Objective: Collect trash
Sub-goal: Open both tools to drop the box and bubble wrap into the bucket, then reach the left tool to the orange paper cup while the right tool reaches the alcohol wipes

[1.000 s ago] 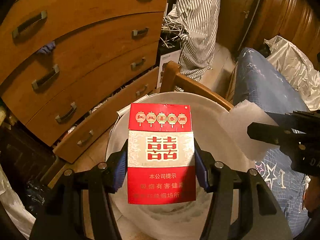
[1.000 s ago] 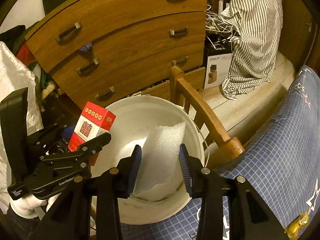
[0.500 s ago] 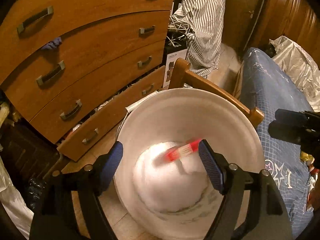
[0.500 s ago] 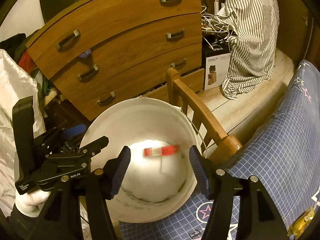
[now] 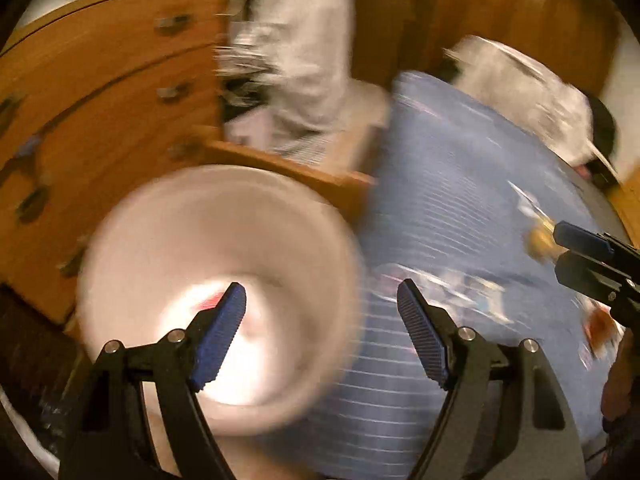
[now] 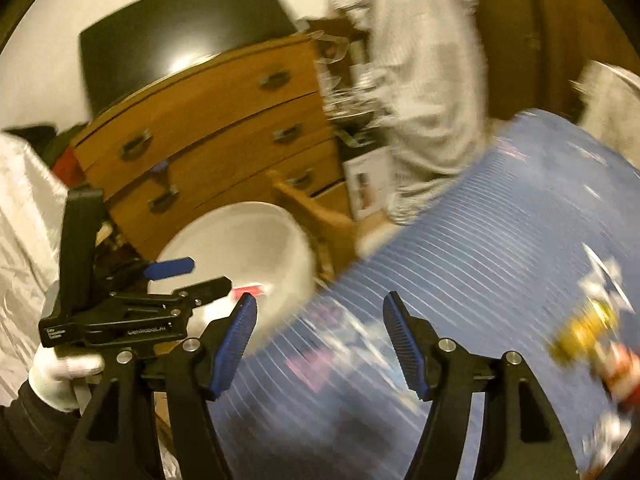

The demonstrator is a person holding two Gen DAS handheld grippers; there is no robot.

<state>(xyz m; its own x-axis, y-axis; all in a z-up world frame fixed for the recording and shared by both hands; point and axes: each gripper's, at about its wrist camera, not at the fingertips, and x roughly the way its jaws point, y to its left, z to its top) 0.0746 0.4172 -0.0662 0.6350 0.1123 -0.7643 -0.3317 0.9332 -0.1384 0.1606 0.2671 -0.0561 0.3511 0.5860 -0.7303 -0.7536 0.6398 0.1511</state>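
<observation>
The white bucket (image 5: 200, 220) stands low and left in the left wrist view, with the red cigarette box (image 5: 212, 302) lying inside it on pale foam. My left gripper (image 5: 320, 336) is open and empty, straddling the bucket's right rim and the blue bedsheet (image 5: 460, 200). My right gripper (image 6: 320, 340) hangs over the blue bedsheet (image 6: 480, 260), its jaws opening with nothing between them. The bucket (image 6: 240, 236) and red box (image 6: 250, 291) lie to its left. A yellow wrapper (image 6: 580, 332) and a red scrap (image 6: 624, 368) lie on the sheet at right. Everything is motion-blurred.
A wooden chest of drawers (image 6: 208, 120) stands behind the bucket. A wooden chair back (image 5: 288, 168) sits between bucket and bed. A striped shirt (image 6: 424, 80) hangs at the back. A white-gloved hand (image 6: 60, 372) holds the left gripper (image 6: 200, 276). The right gripper (image 5: 560, 250) shows at the right edge.
Both grippers let go: the cigarette box and the foam piece dropped into the bucket. Both views then swung right, away from the bucket and over the blue bedsheet.
</observation>
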